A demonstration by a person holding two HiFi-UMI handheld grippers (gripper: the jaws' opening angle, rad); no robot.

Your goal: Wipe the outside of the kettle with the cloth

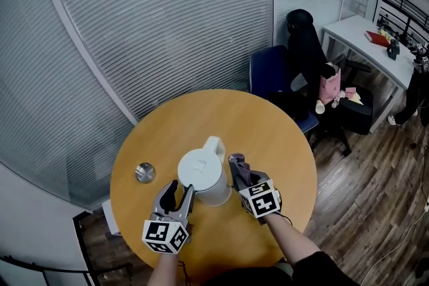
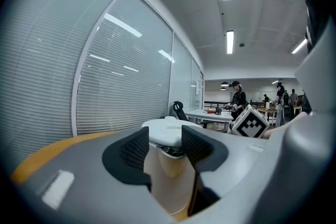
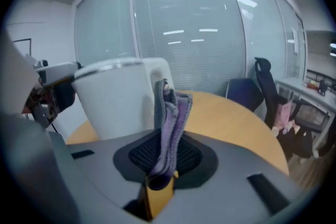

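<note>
A white kettle [image 1: 201, 175] stands upright near the middle of the round wooden table [image 1: 268, 134], its handle toward the far side. My left gripper [image 1: 179, 189] sits at the kettle's near left side, open, with its jaws apart; in the left gripper view the kettle [image 2: 169, 131] shows just beyond them. My right gripper [image 1: 240, 175] is at the kettle's right side, shut on a purple-grey cloth [image 1: 239, 165]. In the right gripper view the cloth [image 3: 169, 120] stands up from the shut jaws right beside the kettle [image 3: 113, 99] and its handle.
A small round metal disc [image 1: 145, 172] lies on the table left of the kettle. A blue chair [image 1: 271, 76] and a black chair [image 1: 310, 43] stand behind the table, with a pink bag [image 1: 330, 86] and a white desk [image 1: 365, 37] at the right. Glass walls with blinds run along the left and back.
</note>
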